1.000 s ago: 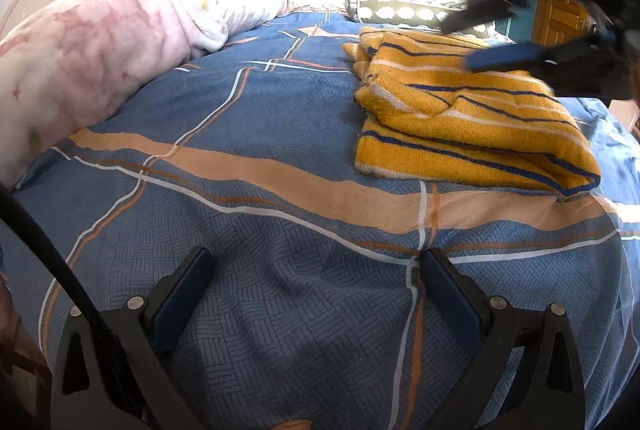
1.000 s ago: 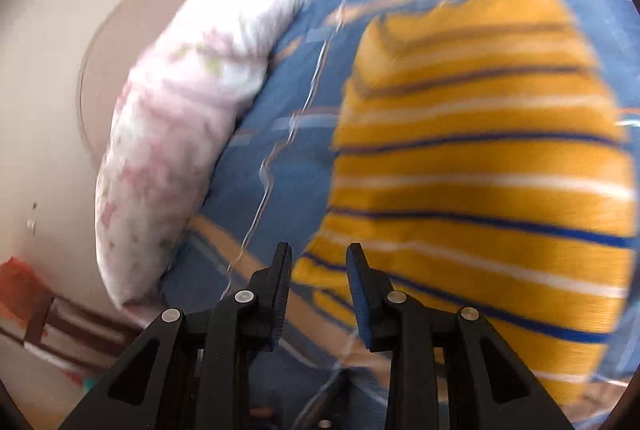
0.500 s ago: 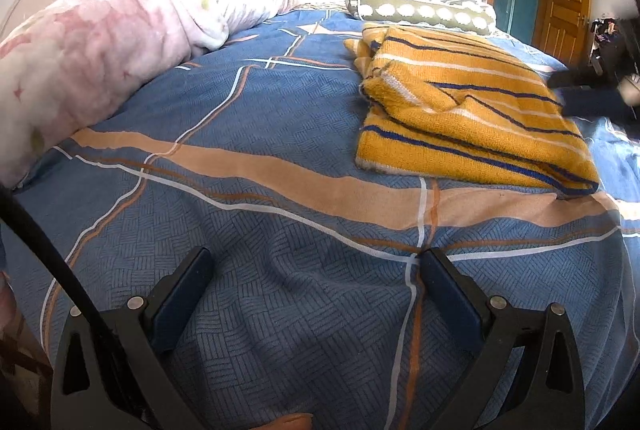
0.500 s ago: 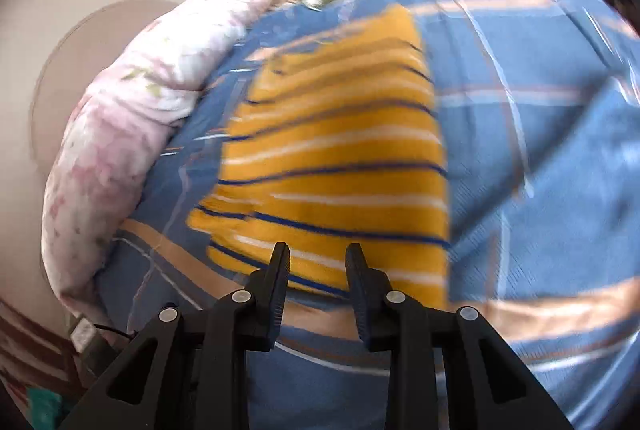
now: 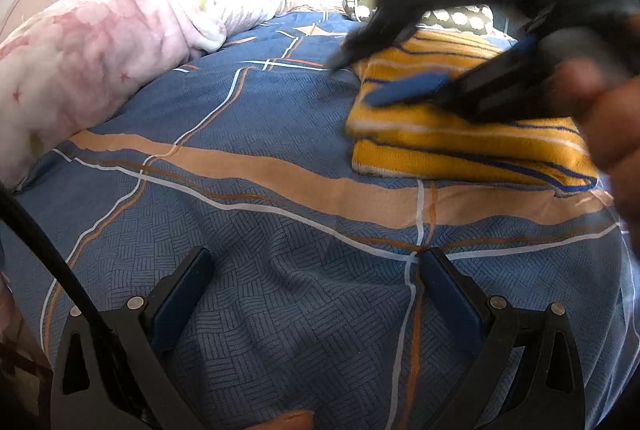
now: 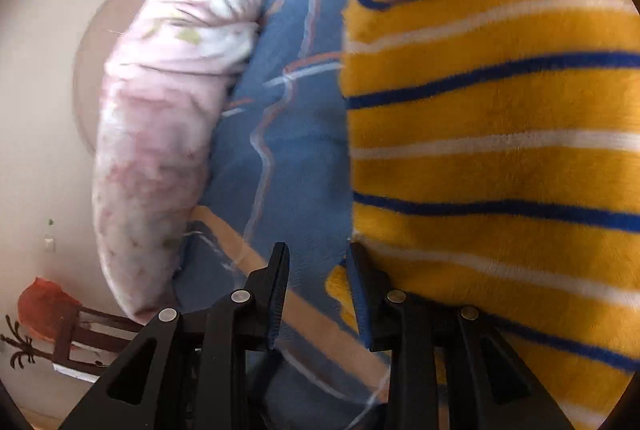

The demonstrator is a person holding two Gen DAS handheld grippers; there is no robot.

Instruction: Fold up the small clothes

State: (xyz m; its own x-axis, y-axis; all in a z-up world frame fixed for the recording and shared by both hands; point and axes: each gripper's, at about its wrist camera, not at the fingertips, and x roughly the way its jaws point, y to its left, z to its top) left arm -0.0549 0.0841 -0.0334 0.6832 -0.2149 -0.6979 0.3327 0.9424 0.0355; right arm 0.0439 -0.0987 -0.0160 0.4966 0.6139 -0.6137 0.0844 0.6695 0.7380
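Half a second ago the right gripper [image 5: 360, 78] sat at the far right edge of the left wrist view, off the folded yellow knitted garment with blue and white stripes [image 5: 460, 146]; now it reaches across the top of that garment, blurred by motion, its blue-padded fingers [image 5: 408, 90] over the garment's near-left corner. Its jaws stand a little apart with nothing between them. The garment itself lies where it did, folded in a stack on the blue patterned bedspread with orange and white bands [image 5: 280, 230].

The left gripper [image 5: 312, 294] has not moved: it rests low over the bedspread on the near side of the garment, well apart from it, jaws spread wide and holding nothing.

The right wrist view shows what the left cannot: the right gripper's [image 6: 316, 294] right finger [image 6: 360, 294] lies against the garment's [image 6: 500, 150] edge while the left finger hangs over bare bedspread [image 6: 292, 150]. Beyond the garment lies a rolled pink and white floral quilt [image 6: 160, 134]. Only the left view shows the person's hand [image 5: 608, 118] gripping the right tool, and a spotted bolster pillow [image 5: 460, 16] on the garment's far side.
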